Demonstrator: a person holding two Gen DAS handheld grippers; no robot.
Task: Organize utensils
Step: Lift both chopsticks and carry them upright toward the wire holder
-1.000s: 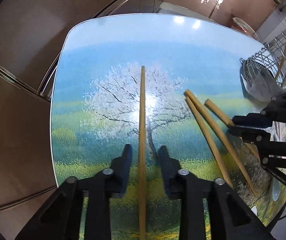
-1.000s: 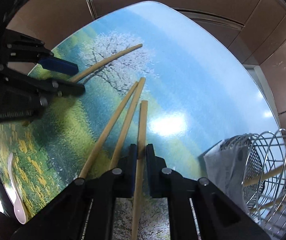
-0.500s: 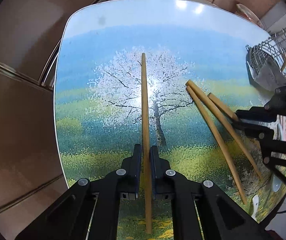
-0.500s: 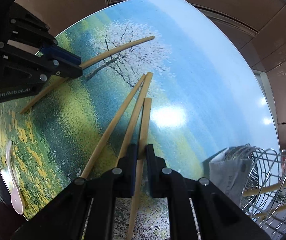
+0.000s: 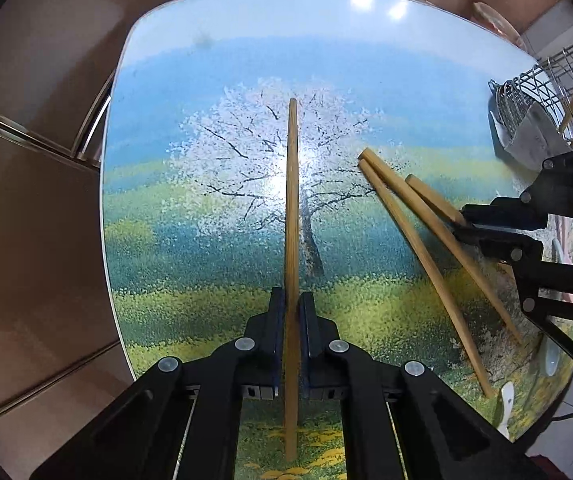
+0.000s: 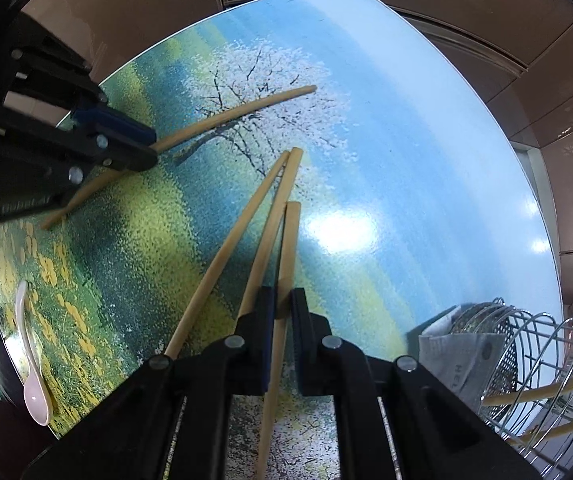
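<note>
Chopstick (image 5: 292,216) lengthwise along left gripper (image 5: 292,308), jaws clamped; right gripper (image 6: 282,304) jaws pinch second chopstick (image 6: 288,248) likewise.

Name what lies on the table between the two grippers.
Two loose chopsticks lie side by side between left gripper and right gripper; the left wrist view shows it.

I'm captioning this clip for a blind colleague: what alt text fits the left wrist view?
The left gripper is shut on one wooden chopstick over a tree-printed tabletop. To the right lie more chopsticks, one in the right gripper, with a wire rack beyond.
</note>
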